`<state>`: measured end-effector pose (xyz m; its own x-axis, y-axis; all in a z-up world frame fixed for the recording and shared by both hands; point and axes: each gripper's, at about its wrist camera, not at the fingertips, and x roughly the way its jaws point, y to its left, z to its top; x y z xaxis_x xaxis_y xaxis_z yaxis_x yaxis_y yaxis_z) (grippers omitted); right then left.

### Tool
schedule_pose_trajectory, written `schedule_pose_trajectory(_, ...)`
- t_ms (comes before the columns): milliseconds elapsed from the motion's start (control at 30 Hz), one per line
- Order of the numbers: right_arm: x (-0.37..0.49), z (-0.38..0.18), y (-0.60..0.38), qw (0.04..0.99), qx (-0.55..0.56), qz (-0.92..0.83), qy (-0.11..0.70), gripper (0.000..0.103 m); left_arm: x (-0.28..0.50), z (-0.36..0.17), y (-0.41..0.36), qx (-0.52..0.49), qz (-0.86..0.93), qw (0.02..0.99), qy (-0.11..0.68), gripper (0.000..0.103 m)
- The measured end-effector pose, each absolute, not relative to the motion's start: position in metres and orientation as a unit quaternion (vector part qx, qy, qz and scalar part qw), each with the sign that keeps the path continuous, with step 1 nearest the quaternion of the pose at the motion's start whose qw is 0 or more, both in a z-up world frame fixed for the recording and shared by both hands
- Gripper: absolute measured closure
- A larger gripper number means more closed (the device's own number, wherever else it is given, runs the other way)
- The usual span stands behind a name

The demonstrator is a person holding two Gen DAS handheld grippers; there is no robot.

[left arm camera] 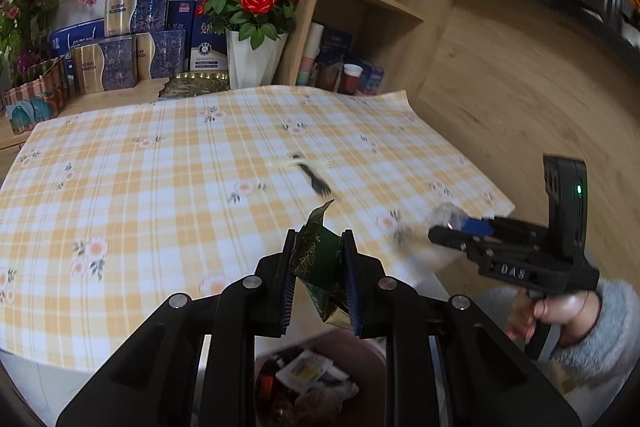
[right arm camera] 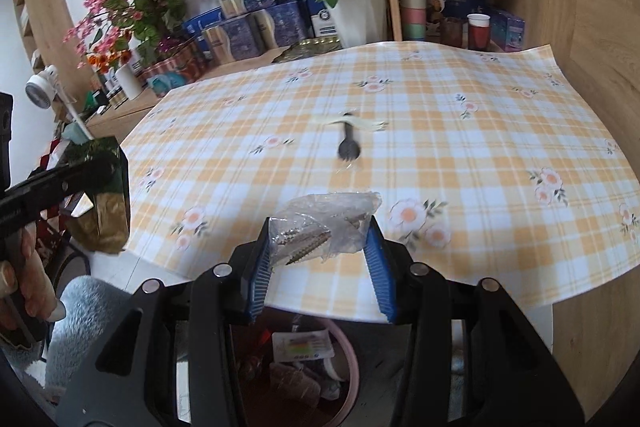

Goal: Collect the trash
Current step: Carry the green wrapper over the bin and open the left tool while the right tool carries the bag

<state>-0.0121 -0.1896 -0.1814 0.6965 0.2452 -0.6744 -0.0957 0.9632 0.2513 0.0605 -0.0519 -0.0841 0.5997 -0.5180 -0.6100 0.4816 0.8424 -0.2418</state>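
The two forks on the tablecloth (left arm camera: pixel 200 163) are blurring into smears: a black fork (left arm camera: pixel 316 181) crossing a pale fork (left arm camera: pixel 288 163), tines hard to make out. The bin's (right arm camera: pixel 352 367) rim is cut off behind the gripper bodies in both views, and its contents are showing only in part: a white wrapper with coloured print (right arm camera: pixel 302 345) lying on crumpled packets that cannot be told apart.

The cloth's near edge is curling past the table top at 6 o'clock, directly above the bin; its corner at 3 o'clock in the left wrist view is overhanging bare wood floor, where open room is lying. The far edge at 12 o'clock is crowded by boxes (left arm camera: pixel 132 39) and a white vase of red roses (left arm camera: pixel 252 59).

The left gripper (left arm camera: pixel 320 267) is clenching a green and gold foil packet (left arm camera: pixel 320 259) over the cloth's near edge. The right gripper (right arm camera: pixel 320 239) is grasping a clear crinkled plastic wrapper (right arm camera: pixel 324 223), also above that edge.
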Motion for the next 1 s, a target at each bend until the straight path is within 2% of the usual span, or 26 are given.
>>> schedule_pose_trajectory(467,-0.049,-0.203,-0.169,0.911,0.084,0.106,0.39,0.058,0.006,-0.142,-0.041,0.003,-0.284,0.875,0.392,0.082)
schedule_pose_trajectory(1000,-0.058,-0.232,-0.167,0.899,0.108,0.125,0.405,0.058,0.002,-0.224,-0.059,0.042,-0.3,0.821,0.484,0.081)
